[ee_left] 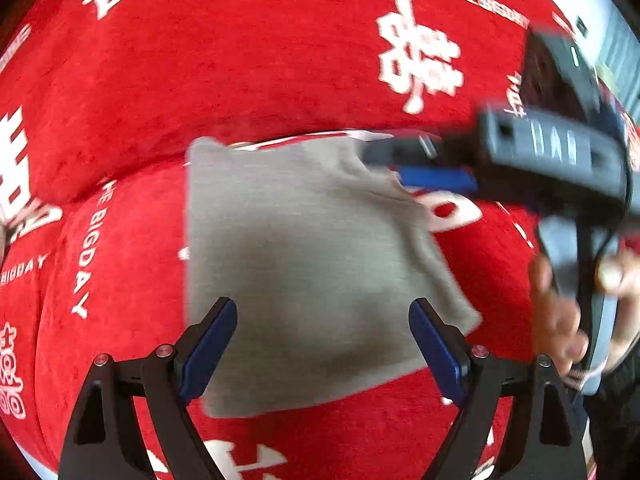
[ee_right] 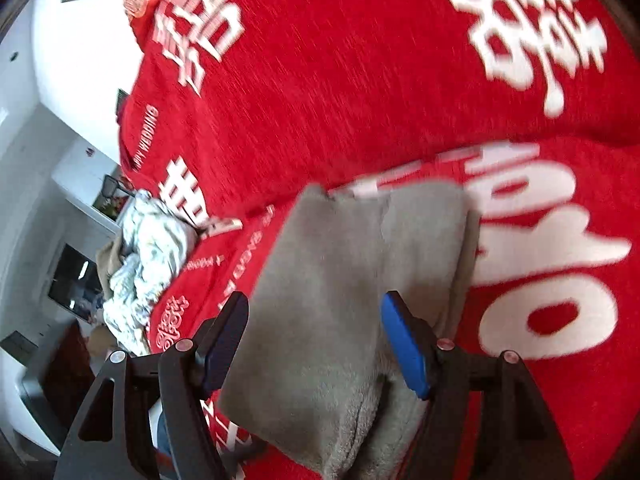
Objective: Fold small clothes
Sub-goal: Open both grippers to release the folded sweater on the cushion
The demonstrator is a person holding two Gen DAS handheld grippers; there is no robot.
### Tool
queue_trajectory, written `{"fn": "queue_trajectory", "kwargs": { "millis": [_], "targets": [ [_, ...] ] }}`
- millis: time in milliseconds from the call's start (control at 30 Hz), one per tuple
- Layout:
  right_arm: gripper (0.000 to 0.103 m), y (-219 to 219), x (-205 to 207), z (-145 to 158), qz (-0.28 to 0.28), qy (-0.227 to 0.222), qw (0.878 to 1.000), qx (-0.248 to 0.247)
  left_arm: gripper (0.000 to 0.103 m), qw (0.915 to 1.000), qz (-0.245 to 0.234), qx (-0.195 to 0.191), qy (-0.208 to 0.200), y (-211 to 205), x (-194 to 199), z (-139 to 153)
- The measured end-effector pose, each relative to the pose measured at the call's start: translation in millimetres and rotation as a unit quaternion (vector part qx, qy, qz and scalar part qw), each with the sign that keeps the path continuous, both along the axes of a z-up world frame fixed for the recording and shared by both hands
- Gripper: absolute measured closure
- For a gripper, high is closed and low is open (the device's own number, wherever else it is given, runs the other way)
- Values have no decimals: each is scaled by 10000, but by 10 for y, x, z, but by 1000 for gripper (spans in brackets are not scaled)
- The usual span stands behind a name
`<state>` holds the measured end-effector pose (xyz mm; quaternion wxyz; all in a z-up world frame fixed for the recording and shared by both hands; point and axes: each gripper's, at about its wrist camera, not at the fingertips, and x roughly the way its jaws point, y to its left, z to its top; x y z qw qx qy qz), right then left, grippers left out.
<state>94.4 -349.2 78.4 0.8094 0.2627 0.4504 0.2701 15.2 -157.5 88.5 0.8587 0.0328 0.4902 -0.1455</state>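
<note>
Grey garment (ee_left: 304, 264) folded, red cover (ee_left: 260, 60) reading "BIGDAY"

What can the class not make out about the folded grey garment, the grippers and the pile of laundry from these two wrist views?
- Grey garment: its type; folded, no sleeve or leg showing, both views.
- Garment's near end: right wrist view, cut off by the bottom edge.
- Right gripper: left wrist view, smeared by motion blur.
- Pale laundry pile: right wrist view, too crumpled to count pieces.
- Hand: blurred, partly behind the handle.
</note>
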Motion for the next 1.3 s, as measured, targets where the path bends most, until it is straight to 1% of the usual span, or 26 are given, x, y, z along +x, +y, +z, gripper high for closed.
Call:
{"fn": "queue_trajectory", "kwargs": {
  "millis": [100,167,267,333,400,433,467,533,567,600,633,667,767,800,833,867,933,967,1000,1033,1067,1100,1133,1200,1267,1300],
  "targets": [
    [31,4,14,-231,-178,279,9991,-272,14,9996,270,27,83,199,99,-86],
    [31,-35,-7,-310,-286,305,9990,-187,14,9994,329,33,133,265,122,-138],
    [31,-44,-36,-338,-376,251,9989,-78,14,9988,404,197,189,342,166,-266],
    [31,-60,-71,-369,-422,250,9987,-143,14,9982,441,286,272,394,211,-390],
    [31,-58,-103,-344,-490,276,9981,-250,14,9979,461,162,421,466,241,-466],
    [31,-60,-151,-290,-547,270,9977,-300,14,9979,485,85,423,506,254,-457],
    [31,-45,-247,-195,-553,149,9979,-308,14,9980,517,17,374,536,247,-421],
    [30,11,-421,-45,-417,-140,9985,-322,14,9982,567,-73,197,587,237,-350],
    [28,45,-511,6,-337,-240,9986,-335,14,9982,569,-86,179,602,243,-353],
    [28,86,-611,16,-187,-269,9992,-219,14,9982,563,-75,216,614,249,-379],
    [28,122,-697,-8,-61,-232,9997,-91,14,9980,563,-49,266,623,251,-417],
    [28,148,-753,-33,-5,-196,9998,-87,14,9979,571,-74,287,648,242,-452],
    [28,231,-982,-165,131,-234,9993,-262,14,9977,586,-123,312,700,194,-523],
    [28,237,-999,-233,118,-160,9992,-343,14,9977,579,-106,330,710,183,-562],
    [30,212,-1004,-331,-28,-5,9985,-549,14,9978,553,-114,339,714,182,-582],
    [35,166,-1012,-401,-127,50,9984,-544,14,9979,531,-110,349,720,183,-600],
    [36,33,-1052,-435,-273,30,9994,-189,14,9979,511,-125,369,744,181,-605],
    [35,-16,-1079,-418,-348,71,9993,-140,14,9980,498,-125,379,761,181,-593],
    [34,-30,-1108,-385,-368,60,9991,-218,14,9980,489,-118,382,780,183,-570],
    [27,-43,-1138,-343,-409,31,9984,-389,14,9980,487,-127,371,802,183,-538],
    [20,-67,-1172,-264,-507,-42,9962,-712,14,9980,495,-164,351,826,192,-493],
    [20,-92,-1180,-209,-570,-124,9948,-838,14,9978,517,-260,330,867,230,-428],
    [19,-153,-1171,-135,-644,-228,9936,-900,14,9973,559,-331,337,900,277,-387],
    [17,-285,-1078,-42,-850,-273,9918,-914,14,9948,705,-570,454,982,442,-326],
    [17,-382,-876,-30,-996,-156,9905,-939,14,9905,740,-909,714,1032,636,-324],
    [17,-385,-788,-20,-1025,-84,9902,-944,14,9867,749,-1138,891,1050,764,-349]
  ]
}}
